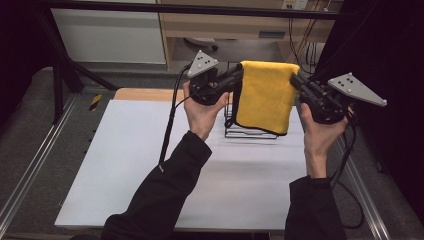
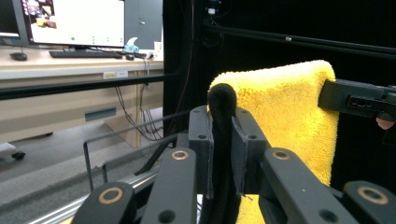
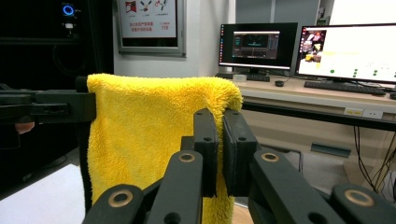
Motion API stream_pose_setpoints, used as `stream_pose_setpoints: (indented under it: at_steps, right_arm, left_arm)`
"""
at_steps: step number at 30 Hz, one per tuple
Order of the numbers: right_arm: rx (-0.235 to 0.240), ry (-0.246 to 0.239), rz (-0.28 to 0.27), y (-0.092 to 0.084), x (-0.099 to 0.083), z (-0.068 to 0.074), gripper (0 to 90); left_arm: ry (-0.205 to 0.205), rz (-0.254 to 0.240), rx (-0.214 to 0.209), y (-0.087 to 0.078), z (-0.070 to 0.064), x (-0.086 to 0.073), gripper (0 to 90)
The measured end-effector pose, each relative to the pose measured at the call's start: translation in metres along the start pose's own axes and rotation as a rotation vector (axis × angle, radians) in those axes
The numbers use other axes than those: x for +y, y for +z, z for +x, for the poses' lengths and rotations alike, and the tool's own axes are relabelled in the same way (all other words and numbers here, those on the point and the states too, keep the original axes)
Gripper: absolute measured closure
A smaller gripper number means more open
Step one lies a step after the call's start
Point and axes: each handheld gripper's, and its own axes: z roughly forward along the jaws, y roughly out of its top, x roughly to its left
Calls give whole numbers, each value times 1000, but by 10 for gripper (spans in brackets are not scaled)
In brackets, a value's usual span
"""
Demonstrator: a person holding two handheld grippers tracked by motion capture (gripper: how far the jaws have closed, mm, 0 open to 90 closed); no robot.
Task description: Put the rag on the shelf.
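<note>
A yellow towel (image 1: 265,95) with a dark back hangs folded in the air, stretched between both grippers over a black wire rack (image 1: 250,134). My left gripper (image 1: 239,74) is shut on its upper left corner; in the left gripper view (image 2: 222,126) the towel's dark edge is pinched between the jaws, and the yellow cloth (image 2: 285,112) hangs beyond. My right gripper (image 1: 295,80) is shut on the upper right corner, with the jaws (image 3: 220,126) closed on the towel (image 3: 149,135). Each gripper view also shows the other gripper across the cloth: the right one (image 2: 355,98) and the left one (image 3: 51,107).
The rack stands at the back of a white table top (image 1: 150,160), with a wooden board (image 1: 145,94) at the far left edge. Metal rails (image 1: 30,170) run along both sides. Desks with monitors (image 3: 345,51) stand beyond the table.
</note>
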Motion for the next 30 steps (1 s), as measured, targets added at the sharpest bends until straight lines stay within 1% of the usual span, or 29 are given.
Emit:
stream_pose_setpoints:
  at_steps: [1, 2, 3, 4, 7, 8, 14, 17, 18, 19, 23, 28, 30]
  right_arm:
    - [0, 0, 0, 0, 0, 0, 856]
    - [-2, -1, -5, 3, 5, -1, 857]
    - [-2, -1, -5, 3, 5, -1, 857]
    - [-6, -2, -14, 5, 9, -3, 857]
    - [-9, -2, -22, 7, 14, -4, 856]
    - [-12, 0, -28, 9, 18, -6, 856]
    - [-9, -7, -43, 14, 26, -9, 856]
    - [-6, -8, -52, 18, 31, -9, 856]
    - [-5, -8, -59, 20, 35, -9, 856]
    - [-5, -8, -59, 20, 35, -9, 856]
    - [-4, -10, -68, 28, 46, -9, 856]
    - [-7, -9, -80, 34, 56, -12, 856]
    - [-9, -6, -82, 36, 57, -13, 856]
  left_arm:
    - [4, -2, 3, 1, 0, 3, 795]
    - [7, -5, 4, 1, 1, 5, 795]
    - [7, -10, 5, 2, 1, 8, 795]
    - [10, -11, 6, 3, 1, 11, 796]
    - [18, -21, 7, 5, 0, 18, 795]
    - [25, -23, 10, 5, 0, 20, 795]
    - [36, -40, 24, 8, 2, 30, 795]
    - [29, -45, 23, 10, 6, 36, 795]
    - [26, -49, 23, 10, 7, 38, 795]
    - [25, -51, 25, 10, 9, 41, 795]
    - [27, -58, 30, 12, 12, 50, 795]
    - [39, -60, 37, 14, 15, 62, 795]
    - [58, -55, 44, 16, 15, 66, 795]
